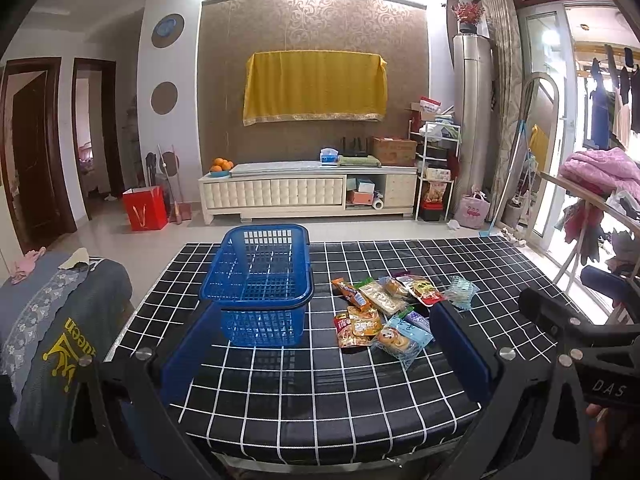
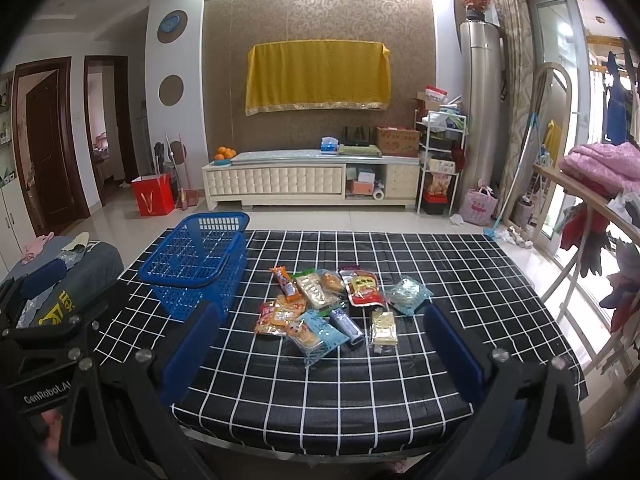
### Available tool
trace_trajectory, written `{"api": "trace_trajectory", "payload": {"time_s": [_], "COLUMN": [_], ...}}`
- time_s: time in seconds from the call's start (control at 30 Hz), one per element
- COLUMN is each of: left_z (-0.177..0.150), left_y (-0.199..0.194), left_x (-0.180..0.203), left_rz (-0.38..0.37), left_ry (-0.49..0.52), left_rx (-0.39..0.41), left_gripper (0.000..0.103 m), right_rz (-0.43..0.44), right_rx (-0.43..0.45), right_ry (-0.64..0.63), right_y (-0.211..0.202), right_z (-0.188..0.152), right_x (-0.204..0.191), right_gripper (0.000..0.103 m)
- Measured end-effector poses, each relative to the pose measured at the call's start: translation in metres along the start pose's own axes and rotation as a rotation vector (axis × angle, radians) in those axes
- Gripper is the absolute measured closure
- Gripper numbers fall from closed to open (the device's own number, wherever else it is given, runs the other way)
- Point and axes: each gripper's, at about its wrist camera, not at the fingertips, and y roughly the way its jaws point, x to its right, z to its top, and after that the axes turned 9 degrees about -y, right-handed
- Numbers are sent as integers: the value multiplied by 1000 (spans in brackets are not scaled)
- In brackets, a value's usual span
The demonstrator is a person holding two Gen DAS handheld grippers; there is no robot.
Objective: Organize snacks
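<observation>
Snack packets [image 2: 324, 312] lie in a loose overlapping pile near the middle of the table, just right of the blue basket [image 1: 260, 280], which stands upright and looks empty. A pale packet [image 2: 383, 327] and a clear bluish one [image 2: 408, 294] sit at the pile's right edge, slightly apart from the rest. Left gripper [image 1: 324, 356] has its fingers spread wide, holding nothing, hovering over the near table edge facing the basket; right gripper [image 2: 324, 356] likewise wide apart and empty, aimed at the pile. Nothing sorted yet by the look of it. Risks: packets overlap, so a pinch could grab two or drag neighbours; glossy film may slip; the light basket could slide or tip if bumped. Surface is a black cloth with white grid [image 2: 440, 264], possibly loose enough to bunch. Beyond it: living room, white TV cabinet [image 1: 292, 192], yellow cloth on the wall [image 1: 314, 86], red bag [image 1: 145, 208] on the floor.
</observation>
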Motion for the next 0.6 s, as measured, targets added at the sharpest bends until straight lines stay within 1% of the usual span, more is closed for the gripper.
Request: {"api": "trace_trajectory", "payload": {"time_s": [0.6], "left_z": [-1], "left_y": [-6], "left_x": [0], "left_rz": [10], "left_ry": [1], "left_rx": [6], "left_gripper": [0], "right_rz": [0], "right_rx": [-1], "right_ry": [-3], "right_y": [-2], "right_z": [0], "right_x": [-2], "right_gripper": [0]}}
